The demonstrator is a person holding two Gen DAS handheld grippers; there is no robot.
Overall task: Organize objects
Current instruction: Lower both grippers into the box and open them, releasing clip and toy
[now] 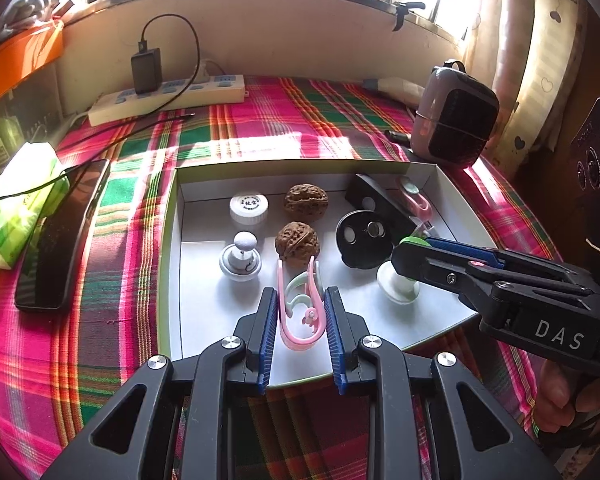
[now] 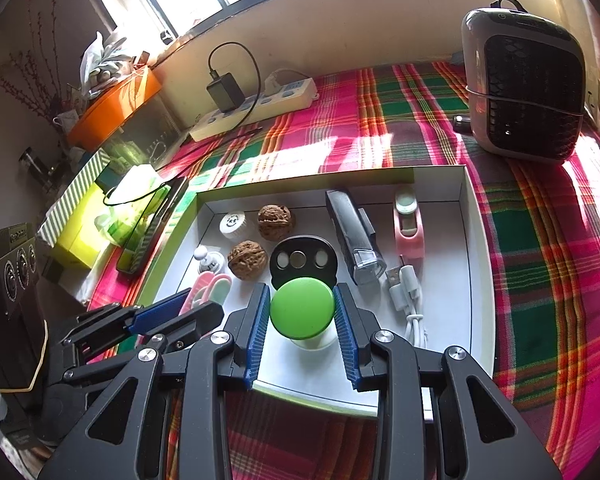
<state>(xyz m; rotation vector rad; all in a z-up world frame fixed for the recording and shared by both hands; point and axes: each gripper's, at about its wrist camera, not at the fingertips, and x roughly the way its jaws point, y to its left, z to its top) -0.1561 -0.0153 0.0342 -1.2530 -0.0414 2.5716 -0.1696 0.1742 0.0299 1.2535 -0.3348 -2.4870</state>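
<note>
1. Left wrist view: my left gripper has its jaws closed against the pink clip at the near edge of the white tray.
2. Two walnuts sit just beyond.
3. Right wrist view: my right gripper squeezes the green-capped knob, upright in the tray.

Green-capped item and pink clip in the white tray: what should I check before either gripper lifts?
1. Right gripper pads against the green cap on both sides: ok.
2. Left gripper pads touching the pink clip: ok.
3. Clip off the tray floor: cannot tell.
4. Walnut apart from the left fingertips: ok.
5. Black disc clear of the cap: cannot tell.
</note>
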